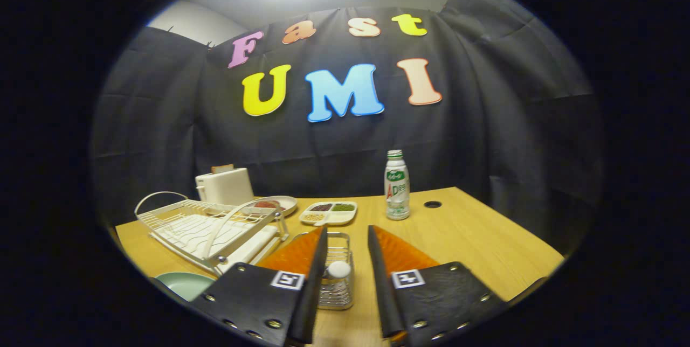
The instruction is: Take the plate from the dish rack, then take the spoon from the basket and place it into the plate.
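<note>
A: Stage of the job?

B: About halfway, judging by the layout. Dish rack (210, 228) standing with bare wires, no crockery in its slots. Pale green plate (186, 284) lying flat on the table (474, 239), just off the dish rack's near corner. So, first part most likely done.

A: And the spoon?

B: Not yet taken. Seems to be the white rounded knob (339, 269) sticking up out of the wire basket (334, 297), right beside the dish rack's near end. Hard to be sure of more than that rounded top; rest hidden inside the wires.

A: State of the gripper (347, 228)?

B: Spread wide, holding nothing. Fingers (302, 252) set either side of the basket, white knob sitting in the gap between them, touching neither as far as can be told.

A: Left to do, then?

B: Closing on that knob, lifting it clear of the basket, carrying it across the dish rack's near end, setting it down in the green plate. Short trip, by the look of it.

A: Anything else about?

B: Toaster (225, 185) behind the dish rack, small dish (272, 205) with something red at its far end, divided tray (329, 213) just past that, bottle (397, 185) further along from the dish rack. All well apart from the likely path.
</note>
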